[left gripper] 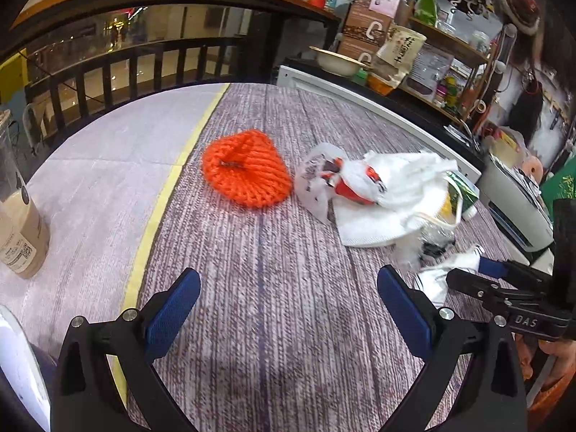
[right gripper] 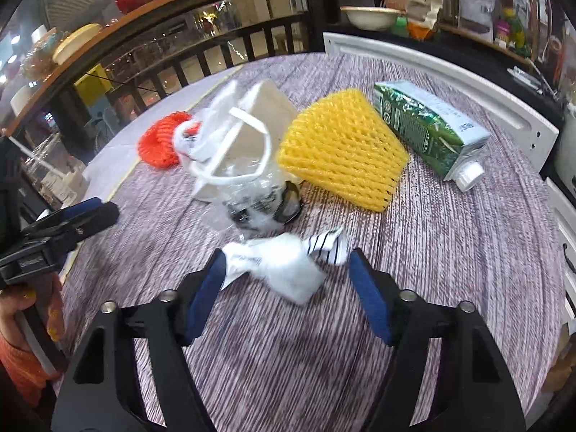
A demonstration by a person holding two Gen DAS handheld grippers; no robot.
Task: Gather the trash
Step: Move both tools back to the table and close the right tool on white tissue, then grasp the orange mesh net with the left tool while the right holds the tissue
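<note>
Trash lies on a purple-grey woven table mat (right gripper: 450,234). Between the fingers of my right gripper (right gripper: 287,255) sits a crumpled white wrapper (right gripper: 284,270) with a striped end; the left pad is at its edge, the right pad is just clear of it, and the jaws stand open. Beyond it are a clear plastic wad (right gripper: 252,198), a white handled bag (right gripper: 252,122), a yellow foam net (right gripper: 342,151) and a green carton (right gripper: 428,126) on its side. My left gripper (left gripper: 288,273) is open with nothing between its fingers, short of the orange foam net (left gripper: 246,171).
A cup of milky drink (left gripper: 18,230) stands at the mat's left. A white frame (right gripper: 450,72) borders the far right side. Cluttered shelves (left gripper: 432,36) and a dark railing (left gripper: 126,61) lie behind. A person's hand (right gripper: 36,309) holds the left gripper.
</note>
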